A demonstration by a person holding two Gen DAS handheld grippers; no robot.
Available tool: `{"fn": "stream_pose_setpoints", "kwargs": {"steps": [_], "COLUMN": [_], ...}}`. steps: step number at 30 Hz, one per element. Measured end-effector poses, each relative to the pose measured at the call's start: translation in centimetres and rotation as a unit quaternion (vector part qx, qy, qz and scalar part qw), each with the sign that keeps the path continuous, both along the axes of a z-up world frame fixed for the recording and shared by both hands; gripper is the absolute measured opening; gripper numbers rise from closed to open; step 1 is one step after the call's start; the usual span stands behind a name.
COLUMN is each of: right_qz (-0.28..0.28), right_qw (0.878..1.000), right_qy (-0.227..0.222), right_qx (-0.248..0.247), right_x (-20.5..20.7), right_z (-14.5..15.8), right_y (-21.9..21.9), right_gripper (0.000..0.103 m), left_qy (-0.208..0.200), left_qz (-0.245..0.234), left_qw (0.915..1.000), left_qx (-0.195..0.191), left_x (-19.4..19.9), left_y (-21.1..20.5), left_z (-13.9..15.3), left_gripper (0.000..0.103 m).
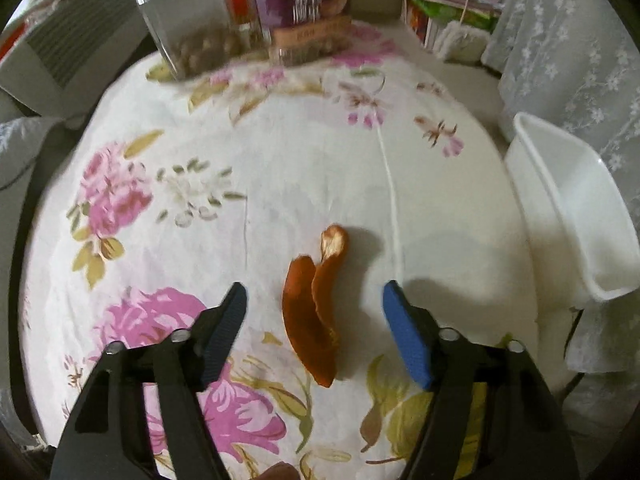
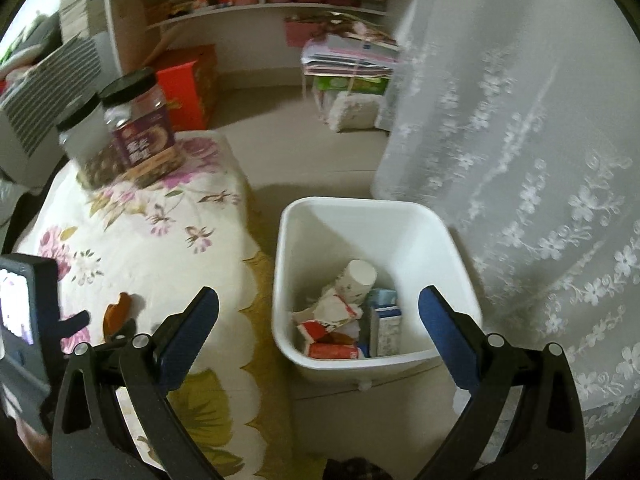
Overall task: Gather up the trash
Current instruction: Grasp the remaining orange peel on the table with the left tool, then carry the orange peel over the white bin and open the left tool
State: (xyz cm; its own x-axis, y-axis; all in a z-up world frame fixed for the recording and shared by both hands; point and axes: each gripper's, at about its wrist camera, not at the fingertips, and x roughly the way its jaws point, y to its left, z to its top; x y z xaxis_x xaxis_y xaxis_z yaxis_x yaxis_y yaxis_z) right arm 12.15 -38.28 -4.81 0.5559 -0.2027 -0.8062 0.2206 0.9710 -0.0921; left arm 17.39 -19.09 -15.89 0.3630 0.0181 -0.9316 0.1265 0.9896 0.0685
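Observation:
A curled orange peel (image 1: pixel 314 308) lies on the floral tablecloth (image 1: pixel 280 168). My left gripper (image 1: pixel 314 294) hangs just over it, open, with the peel in the gap between the blue pads and neither pad touching it. The same peel (image 2: pixel 118 310) shows at the left of the right wrist view, beside the left gripper's body. My right gripper (image 2: pixel 320 304) is open and empty above a white bin (image 2: pixel 304 216) on the floor. In the bin lie a paper cup (image 2: pixel 356 280), red-and-white wrappers (image 2: pixel 332 316) and a small carton (image 2: pixel 386 324).
Two clear jars with black lids (image 2: pixel 136 128) stand at the table's far end. The white bin (image 1: pixel 568 208) sits right of the table. A lace curtain (image 2: pixel 520 140) hangs to the right, with shelves (image 2: pixel 260 8), a red box (image 2: pixel 188 84) and stacked papers (image 2: pixel 352 60) behind.

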Motion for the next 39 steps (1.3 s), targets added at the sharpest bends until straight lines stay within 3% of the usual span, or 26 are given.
{"fn": "stream_pose_setpoints", "kwargs": {"steps": [5, 8, 10, 12, 17, 24, 32, 39], "right_qz": [0.021, 0.026, 0.028, 0.031, 0.033, 0.004, -0.108, -0.193], "right_qw": [1.000, 1.000, 0.999, 0.999, 0.999, 0.999, 0.990, 0.969], "right_qy": [0.007, 0.009, 0.012, 0.012, 0.006, -0.034, -0.089, -0.128], "right_qx": [-0.012, -0.009, -0.009, -0.010, -0.007, -0.015, 0.031, 0.090], "right_x": [0.9, 1.2, 1.5, 1.6, 1.5, 0.6, -1.2, -4.1], "right_z": [-0.3, -0.4, -0.5, -0.5, -0.2, 1.3, 3.6, 4.3], "right_y": [1.9, 2.5, 2.8, 3.1, 3.0, 0.8, -5.8, -11.8], "right_gripper": [0.096, 0.096, 0.096, 0.096, 0.096, 0.096, 0.096, 0.096], "left_qy": [0.011, 0.007, 0.006, 0.003, -0.022, -0.115, -0.185, -0.201], "left_qz": [0.007, -0.002, -0.007, -0.012, -0.004, -0.019, -0.074, -0.125], "left_qw": [0.9997, 0.9998, 0.9998, 0.9996, 0.9994, 0.9920, 0.9755, 0.9660], "left_qx": [-0.018, -0.017, -0.020, -0.024, -0.028, -0.049, -0.093, -0.103], "left_x": [0.1, 0.1, 0.1, 0.1, 0.1, -0.2, -1.5, -2.6], "left_y": [0.8, 1.0, 1.1, 1.3, 1.6, -0.7, -6.9, -12.8], "left_z": [-0.8, -0.6, -0.6, -0.5, 0.9, 7.2, 14.1, 15.7], "left_gripper": [0.057, 0.043, 0.027, 0.022, 0.019, 0.019, 0.019, 0.019]}}
